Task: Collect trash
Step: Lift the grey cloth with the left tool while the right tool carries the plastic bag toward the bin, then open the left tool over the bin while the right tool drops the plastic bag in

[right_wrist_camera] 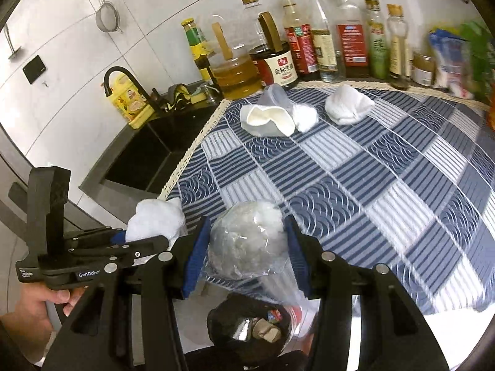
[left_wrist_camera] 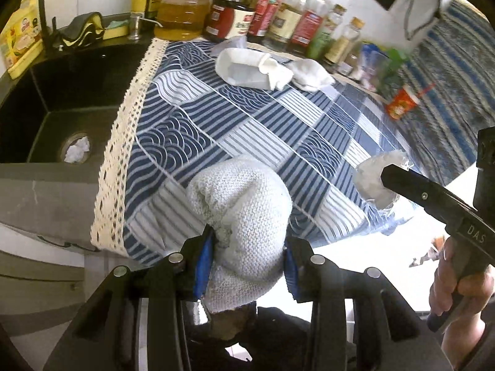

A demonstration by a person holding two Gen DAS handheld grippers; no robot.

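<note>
Both pairs of jaws are clamped on trash: the left gripper (left_wrist_camera: pixel 247 266) pinches a crumpled white textured paper towel wad (left_wrist_camera: pixel 244 216) between its blue pads, and the right gripper (right_wrist_camera: pixel 247 256) squeezes a ball of clear crinkled plastic wrap (right_wrist_camera: pixel 247 241). Each load hangs just off the near edge of the tabletop, which is covered by a blue-and-white patterned cloth with a cream lace border (right_wrist_camera: pixel 371 185). Left of that cloth lies a black sink (left_wrist_camera: pixel 62 99) with a white wad (left_wrist_camera: pixel 77 151) sitting in its drain. Along the cloth's far edge stands a row of sauce and oil bottles (right_wrist_camera: pixel 309 46). On the cloth, just before the bottles, lie a crushed white paper cup (right_wrist_camera: pixel 267 120) with a small tissue ball touching it, and beside them a larger crumpled white tissue (right_wrist_camera: pixel 348 106). Below the near edge, under the plastic ball, a dark bag-lined bin (right_wrist_camera: pixel 250 330) seems to hold scraps already. My judgement is that the carry-to-bin step is in hand; the next move calls for holding each load over the bin's mouth and parting the jaws, then reaching back to the far edge for the cup and tissues.
</note>
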